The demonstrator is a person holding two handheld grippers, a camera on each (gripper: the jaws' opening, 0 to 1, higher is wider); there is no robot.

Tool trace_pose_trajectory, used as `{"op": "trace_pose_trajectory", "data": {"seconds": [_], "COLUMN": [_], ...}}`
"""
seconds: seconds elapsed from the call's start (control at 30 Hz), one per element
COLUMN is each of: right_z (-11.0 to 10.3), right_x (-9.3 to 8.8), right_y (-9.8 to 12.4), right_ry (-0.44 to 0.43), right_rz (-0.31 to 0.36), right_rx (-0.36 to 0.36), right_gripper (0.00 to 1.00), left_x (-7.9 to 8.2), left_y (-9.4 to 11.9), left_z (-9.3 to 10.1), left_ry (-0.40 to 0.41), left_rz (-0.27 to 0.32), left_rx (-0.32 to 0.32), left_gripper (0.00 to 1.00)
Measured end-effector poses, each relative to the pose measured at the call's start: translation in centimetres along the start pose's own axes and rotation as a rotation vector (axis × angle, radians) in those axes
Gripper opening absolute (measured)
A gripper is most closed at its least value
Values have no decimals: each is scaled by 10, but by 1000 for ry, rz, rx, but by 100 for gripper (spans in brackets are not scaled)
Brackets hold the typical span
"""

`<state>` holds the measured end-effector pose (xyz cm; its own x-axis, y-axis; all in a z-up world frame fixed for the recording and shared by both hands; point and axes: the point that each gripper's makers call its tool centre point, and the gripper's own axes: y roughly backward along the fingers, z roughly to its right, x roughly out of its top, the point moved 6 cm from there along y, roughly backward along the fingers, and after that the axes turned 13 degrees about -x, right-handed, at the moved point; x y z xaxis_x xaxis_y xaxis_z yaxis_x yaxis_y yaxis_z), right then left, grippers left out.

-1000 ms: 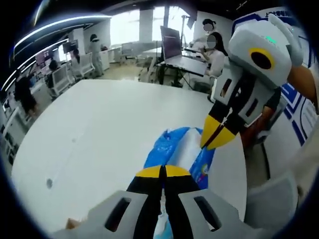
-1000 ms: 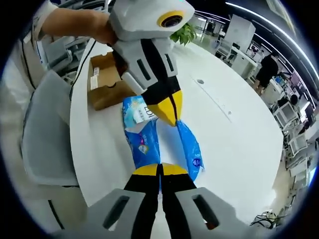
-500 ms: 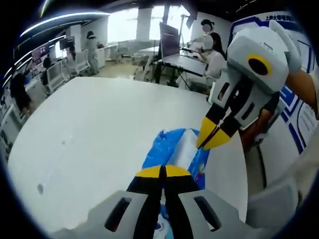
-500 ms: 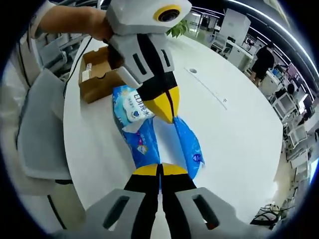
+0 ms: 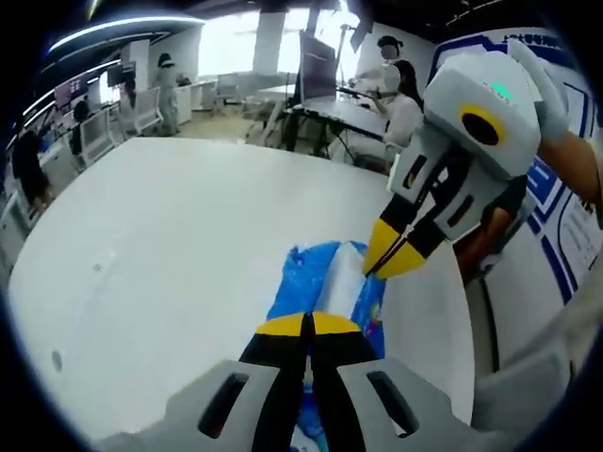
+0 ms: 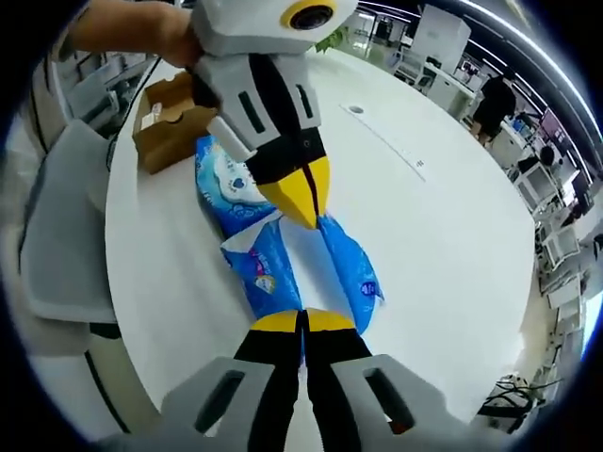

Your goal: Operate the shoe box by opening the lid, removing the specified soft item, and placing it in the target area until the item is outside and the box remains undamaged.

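Observation:
A soft blue plastic pack (image 5: 325, 282) hangs stretched between my two grippers, just above the white table (image 5: 170, 245). My left gripper (image 5: 307, 325) is shut on its near end. The right gripper (image 5: 380, 264) comes in from the right, shut on the far end. In the right gripper view my right gripper (image 6: 303, 322) is shut on the blue pack (image 6: 256, 268), and the left gripper (image 6: 303, 215) pinches it from above. The brown cardboard shoe box (image 6: 165, 122) sits on the table (image 6: 443, 217) beyond the pack, near a person's hand (image 6: 174, 33).
A grey chair (image 6: 57, 226) stands at the table's edge, close to the box. Wide bare tabletop lies to the right of the pack in the right gripper view. Desks, monitors and people (image 5: 400, 104) fill the room behind.
Both grippers have carried the pack away from the shoe box, which now lies farther off in the right gripper view. The pack hangs more stretched. Both stay shut on it.

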<state>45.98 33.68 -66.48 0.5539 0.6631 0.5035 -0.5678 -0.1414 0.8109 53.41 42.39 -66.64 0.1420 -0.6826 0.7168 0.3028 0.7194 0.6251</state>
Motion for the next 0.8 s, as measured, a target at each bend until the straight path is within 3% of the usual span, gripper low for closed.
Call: {"op": "trace_pose_trajectory", "data": {"seconds": [0.37,0.8], "right_z": [-1,-2], "right_x": [-15,-13], "right_y": [-21,-30], "right_ry": [-13,-21], "right_rz": [-25,-22], "right_rx": [3,-3], "right_gripper": [0,0], "left_x": [-10,-19], "left_y": [-18,-21], "left_z": [-10,-18], "left_ry": [12,20], "left_rz": [-20,-34], "left_rx": [-14,-10], "left_gripper": [0,0]}}
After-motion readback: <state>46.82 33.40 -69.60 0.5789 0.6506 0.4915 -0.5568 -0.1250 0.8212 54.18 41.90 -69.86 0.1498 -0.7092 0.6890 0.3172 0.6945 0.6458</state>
